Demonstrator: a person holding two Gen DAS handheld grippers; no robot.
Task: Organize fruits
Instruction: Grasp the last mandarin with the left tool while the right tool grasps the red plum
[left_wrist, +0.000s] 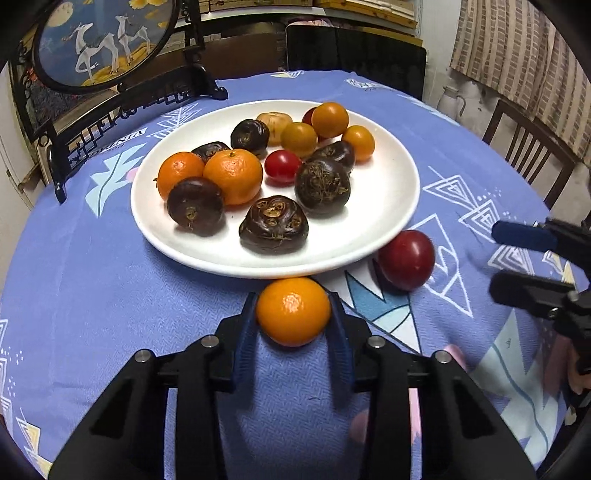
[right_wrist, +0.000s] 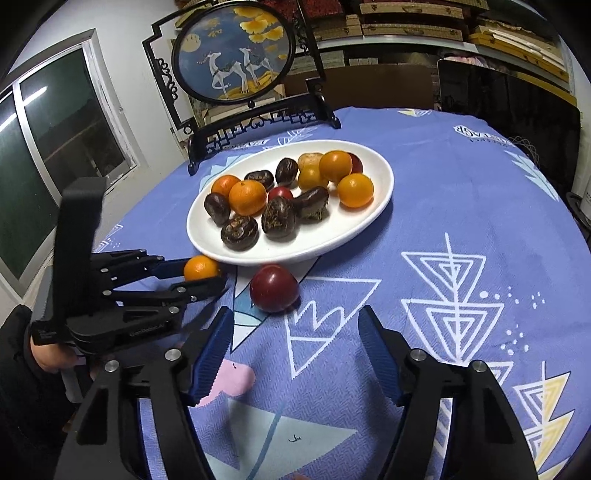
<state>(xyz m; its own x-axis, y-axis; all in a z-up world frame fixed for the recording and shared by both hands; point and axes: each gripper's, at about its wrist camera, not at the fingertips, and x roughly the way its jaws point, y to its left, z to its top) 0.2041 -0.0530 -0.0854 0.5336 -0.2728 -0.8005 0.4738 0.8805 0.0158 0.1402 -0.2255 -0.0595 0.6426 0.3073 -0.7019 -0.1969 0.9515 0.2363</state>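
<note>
My left tongs (left_wrist: 293, 314) are clenched on the orange (left_wrist: 293, 311), just near of the plate (left_wrist: 369, 236) rim. My right tongs (right_wrist: 295, 343) are released, near the red fruit (right_wrist: 274, 288) on the bench (right_wrist: 461, 192). Risk: a low lift knocks the rim, or the round orange slips.

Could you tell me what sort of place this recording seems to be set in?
Probably a home dining room: a round table under a blue printed cloth, a wooden chair beside it, a deer screen, and shelves of boxes behind.
</note>
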